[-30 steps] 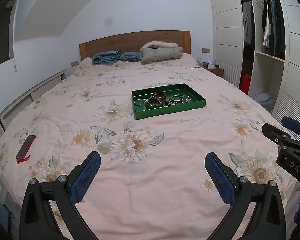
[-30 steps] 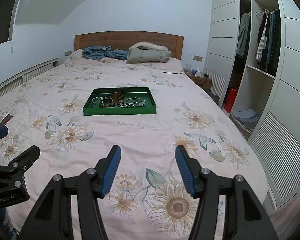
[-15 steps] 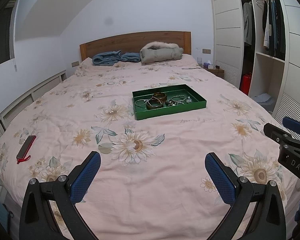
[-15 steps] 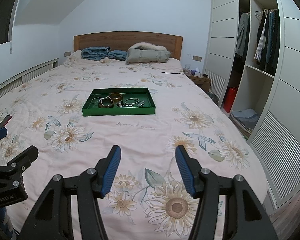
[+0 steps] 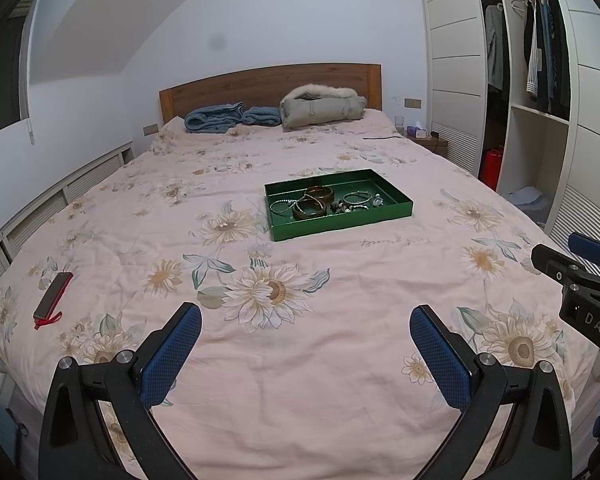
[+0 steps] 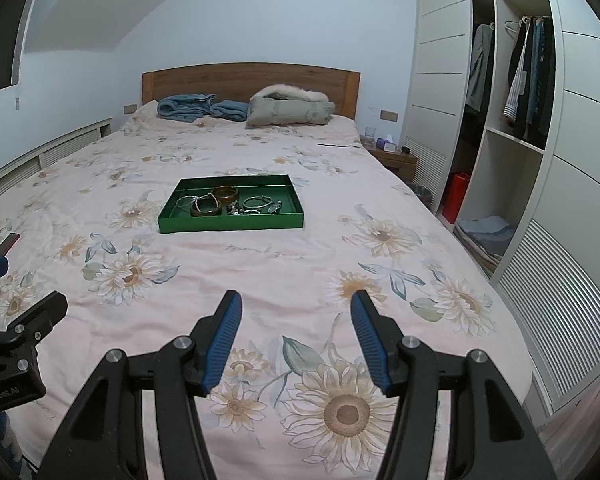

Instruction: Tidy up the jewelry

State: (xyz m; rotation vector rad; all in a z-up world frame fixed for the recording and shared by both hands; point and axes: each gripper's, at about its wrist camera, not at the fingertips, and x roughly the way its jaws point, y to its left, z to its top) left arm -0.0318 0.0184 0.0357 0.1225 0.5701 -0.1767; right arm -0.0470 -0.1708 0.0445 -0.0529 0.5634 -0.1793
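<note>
Left tool (image 5: 306, 322): black angular frame, 2 fingers w/ blue dimpled pads (image 5: 172, 354), silver screws. Right tool (image 6: 296, 322): same black frame, blue ribbed pads (image 6: 222, 340), silver screws; white "DAS" lettering on its side.

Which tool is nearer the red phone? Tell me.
Left. The left tool hangs just right of the red phone; the right tool is farther right, across the bed.
</note>
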